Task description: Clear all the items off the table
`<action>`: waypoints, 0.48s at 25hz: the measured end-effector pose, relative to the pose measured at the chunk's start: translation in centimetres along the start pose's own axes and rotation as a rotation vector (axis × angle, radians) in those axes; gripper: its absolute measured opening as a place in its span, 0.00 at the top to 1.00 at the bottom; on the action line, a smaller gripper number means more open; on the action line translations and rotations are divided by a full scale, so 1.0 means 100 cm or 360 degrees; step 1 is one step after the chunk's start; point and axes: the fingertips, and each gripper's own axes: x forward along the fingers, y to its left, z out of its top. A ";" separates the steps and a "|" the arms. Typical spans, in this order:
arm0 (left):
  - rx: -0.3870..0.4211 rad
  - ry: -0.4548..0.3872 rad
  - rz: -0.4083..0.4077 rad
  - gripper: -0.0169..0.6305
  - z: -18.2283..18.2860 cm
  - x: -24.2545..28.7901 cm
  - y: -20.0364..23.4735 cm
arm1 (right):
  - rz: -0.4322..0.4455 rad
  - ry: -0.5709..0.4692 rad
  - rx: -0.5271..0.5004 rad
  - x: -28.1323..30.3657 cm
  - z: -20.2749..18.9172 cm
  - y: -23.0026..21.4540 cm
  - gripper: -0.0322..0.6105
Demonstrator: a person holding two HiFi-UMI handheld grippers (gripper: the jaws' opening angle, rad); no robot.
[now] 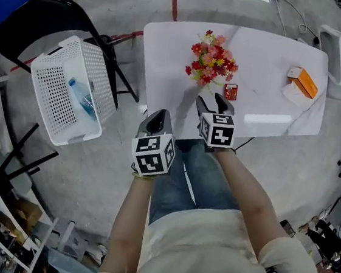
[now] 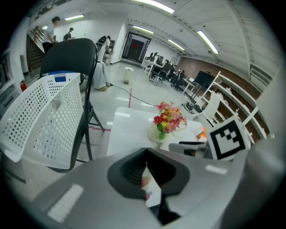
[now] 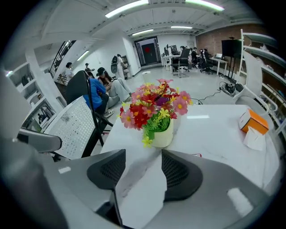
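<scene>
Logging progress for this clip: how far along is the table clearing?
Looks done: one bottle lies in the basket on the chair. In hand: nothing; the right gripper is open and empty near the flower pot, the left gripper shut. Left: flower pot, small red box and orange box sit on the table.

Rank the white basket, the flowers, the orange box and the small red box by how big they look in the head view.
Largest to smallest:
1. white basket, clearly the largest
2. flowers
3. orange box
4. small red box, plainly the smallest

No two look alike in size.
</scene>
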 end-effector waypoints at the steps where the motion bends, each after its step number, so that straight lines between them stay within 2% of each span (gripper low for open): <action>1: 0.0003 0.0004 -0.0005 0.96 -0.001 0.006 0.001 | -0.0007 -0.0003 0.0007 0.006 -0.002 -0.001 0.55; 12: 0.0001 0.0034 -0.0020 0.96 -0.010 0.045 0.015 | -0.0093 -0.0026 0.0093 0.047 -0.014 -0.022 0.46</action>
